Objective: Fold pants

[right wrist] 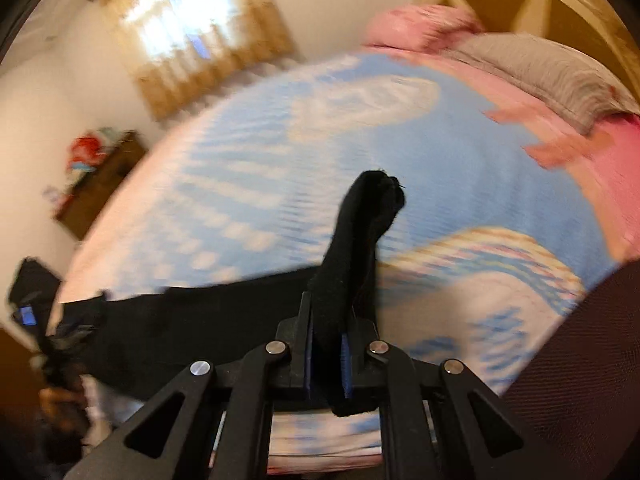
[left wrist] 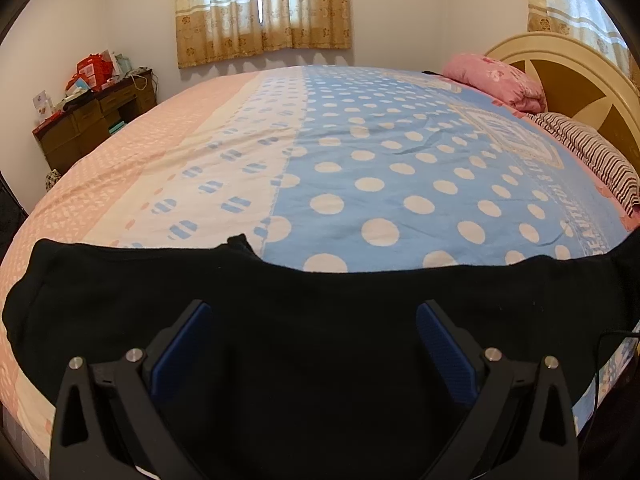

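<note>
Black pants, one pair, two claws

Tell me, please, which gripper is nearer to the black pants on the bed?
Right. The right gripper has its jaws shut on a bunch of the black pants, so it touches them. The left gripper hangs open over the pants, gripping nothing.

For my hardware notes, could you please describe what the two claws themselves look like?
Both match: the left claw and right claw have matte black angular linkage arms with triangular cut-outs, round silver pivot pins, and fingers faced with ribbed blue pads.
</note>
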{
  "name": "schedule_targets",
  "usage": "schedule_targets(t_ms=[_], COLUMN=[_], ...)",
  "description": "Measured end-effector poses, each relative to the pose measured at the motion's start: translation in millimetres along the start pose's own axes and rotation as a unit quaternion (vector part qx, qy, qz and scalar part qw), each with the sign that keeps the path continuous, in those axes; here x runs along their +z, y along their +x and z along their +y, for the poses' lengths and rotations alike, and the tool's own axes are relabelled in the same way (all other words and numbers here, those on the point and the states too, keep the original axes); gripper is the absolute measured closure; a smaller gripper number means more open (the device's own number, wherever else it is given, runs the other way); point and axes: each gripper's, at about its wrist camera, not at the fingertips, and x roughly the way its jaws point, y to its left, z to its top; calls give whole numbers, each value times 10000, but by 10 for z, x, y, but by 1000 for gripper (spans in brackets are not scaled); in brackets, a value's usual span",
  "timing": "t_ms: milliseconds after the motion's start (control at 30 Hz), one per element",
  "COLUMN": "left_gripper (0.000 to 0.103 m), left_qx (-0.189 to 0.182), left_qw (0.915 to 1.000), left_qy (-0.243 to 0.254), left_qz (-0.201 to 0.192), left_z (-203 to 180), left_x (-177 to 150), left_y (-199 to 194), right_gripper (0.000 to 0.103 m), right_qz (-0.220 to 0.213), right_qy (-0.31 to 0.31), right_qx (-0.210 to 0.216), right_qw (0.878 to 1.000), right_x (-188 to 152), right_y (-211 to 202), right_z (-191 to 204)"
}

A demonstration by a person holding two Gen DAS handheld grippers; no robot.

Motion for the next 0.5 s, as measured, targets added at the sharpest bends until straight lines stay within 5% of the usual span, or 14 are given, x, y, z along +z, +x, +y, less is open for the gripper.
schedule_targets(t_ms=[333, 500], left_gripper=[0, 0], left_qx=[69, 191], left_qw=[9996, 9986], left_qy=[-161, -442], left_qz=[-219, -231], left_z=[228, 532], left_x=[31, -21], left_y=[-185, -228], right_gripper=[93, 93], right_qz=[596, 899], right_qy=[-830, -1521], right_qx=[1550, 1374], right_qw=[9826, 9746], right_x=[-228, -603], right_y=[656, 1139], right_z=[1456, 2029])
